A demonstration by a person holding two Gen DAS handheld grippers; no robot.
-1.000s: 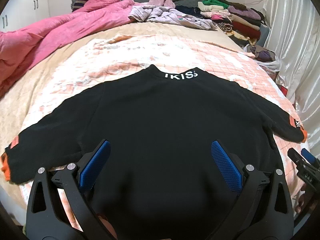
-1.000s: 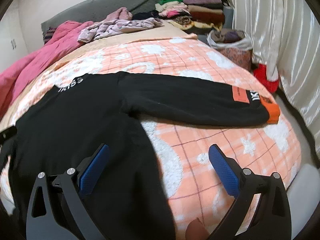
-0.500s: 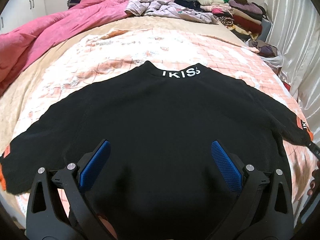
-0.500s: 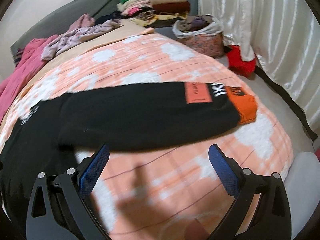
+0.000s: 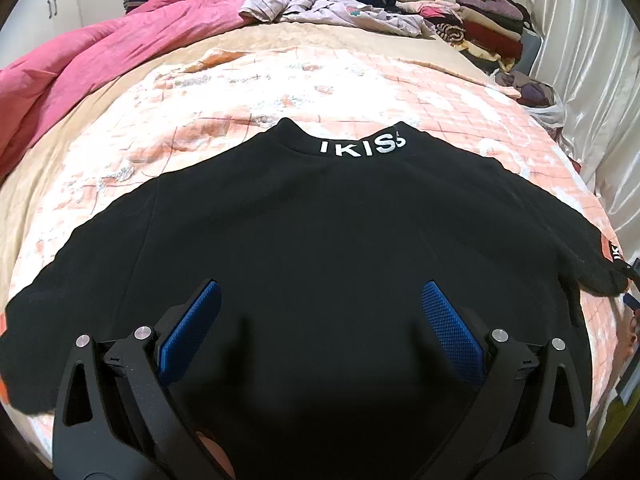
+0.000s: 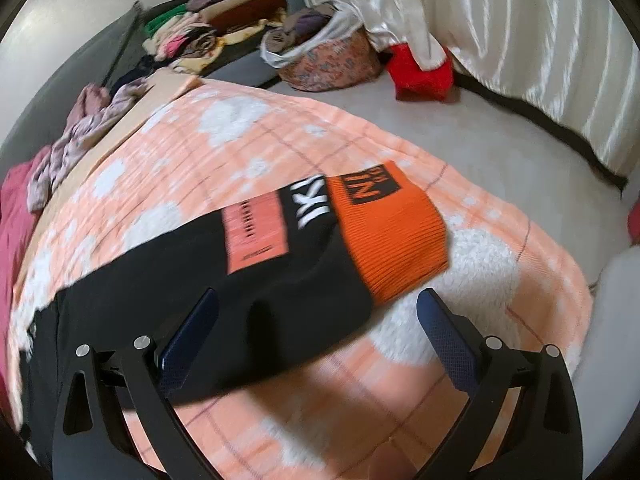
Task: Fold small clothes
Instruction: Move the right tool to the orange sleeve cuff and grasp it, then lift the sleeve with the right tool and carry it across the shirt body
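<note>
A black sweatshirt (image 5: pixel 320 232) with white "IKISS" lettering on the collar lies spread flat, back up, on the peach checked blanket (image 5: pixel 240 92). My left gripper (image 5: pixel 318 320) is open and empty, hovering over the lower body of the sweatshirt. In the right wrist view the sweatshirt's right sleeve (image 6: pixel 224 300) with its orange cuff (image 6: pixel 392 236) lies across the blanket. My right gripper (image 6: pixel 318 328) is open and empty just above the sleeve, close to the cuff.
A pink duvet (image 5: pixel 80 60) lies at the back left, loose clothes (image 5: pixel 328 4) and folded stacks (image 5: pixel 472 20) at the head. Beside the bed are a basket of clothes (image 6: pixel 324 52), a red item (image 6: pixel 420 72) and white curtains (image 6: pixel 520 40).
My right gripper has swung right along the sleeve and come close to the orange cuff. My left gripper has edged slightly forward over the sweatshirt body. Both stay open.
</note>
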